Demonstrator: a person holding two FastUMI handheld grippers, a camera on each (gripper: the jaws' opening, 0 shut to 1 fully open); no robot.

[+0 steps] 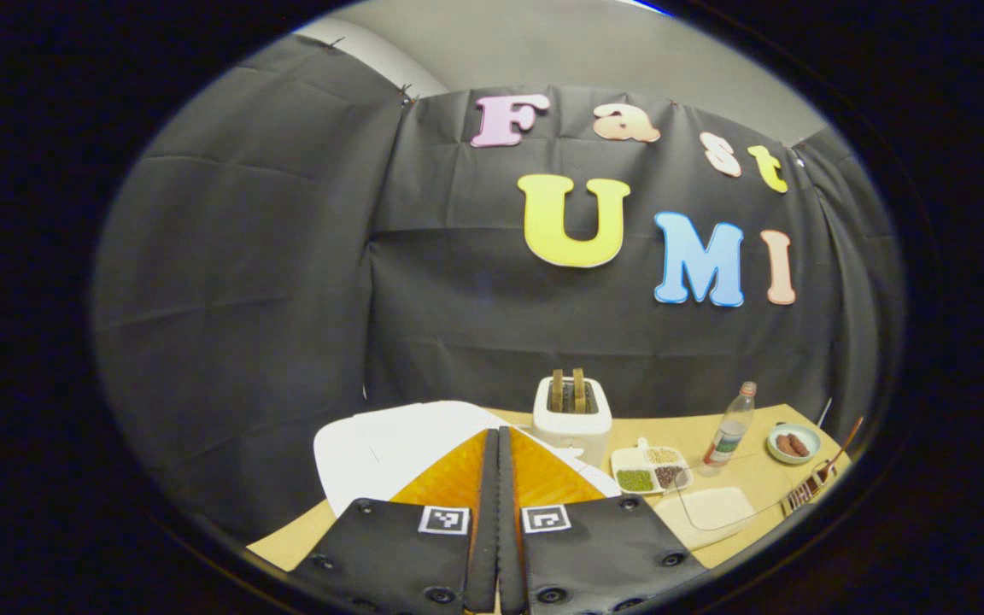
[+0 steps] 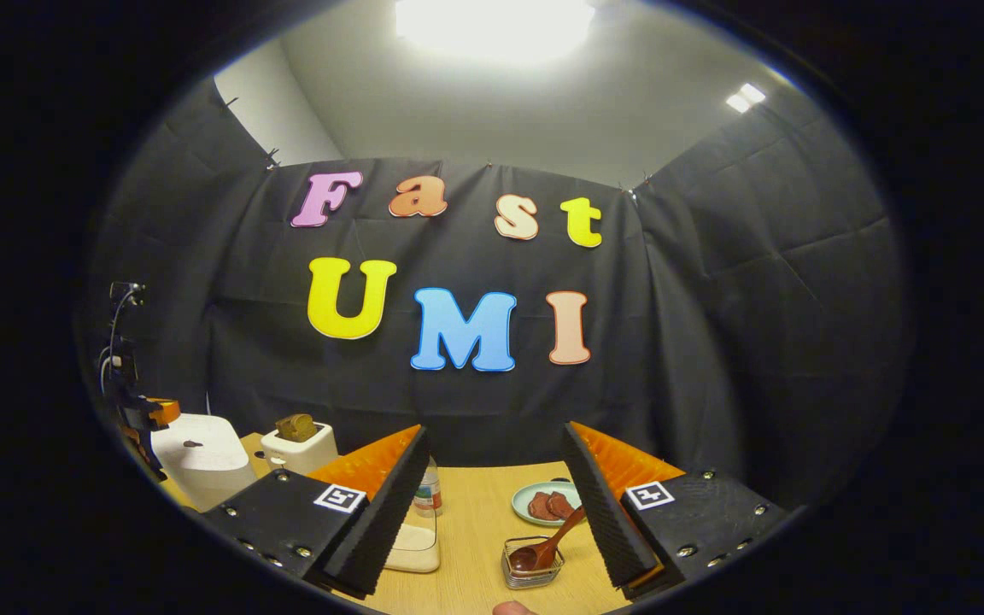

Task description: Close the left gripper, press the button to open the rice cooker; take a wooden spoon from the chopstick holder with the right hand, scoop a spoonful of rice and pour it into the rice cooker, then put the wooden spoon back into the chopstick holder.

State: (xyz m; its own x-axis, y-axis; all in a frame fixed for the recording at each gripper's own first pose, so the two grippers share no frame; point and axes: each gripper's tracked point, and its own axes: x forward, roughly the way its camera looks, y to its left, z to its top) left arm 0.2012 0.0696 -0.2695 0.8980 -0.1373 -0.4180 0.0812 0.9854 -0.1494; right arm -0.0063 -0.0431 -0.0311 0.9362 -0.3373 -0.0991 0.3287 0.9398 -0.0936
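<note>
The left gripper (image 1: 498, 444), its fingers pressed together on nothing, hovers over the white rice cooker (image 1: 389, 448) at the table's (image 1: 765, 487) left edge. The right gripper (image 2: 492, 474) is spread wide and empty above the wooden spoon (image 2: 543, 551), which stands in the wire chopstick holder (image 2: 531, 574). The bottle's (image 1: 729, 436) label is too small to read.

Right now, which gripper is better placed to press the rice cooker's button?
Left. The left gripper is already shut and hangs just above the white rice cooker. The right gripper is open, facing the wooden spoon in the chopstick holder.
</note>
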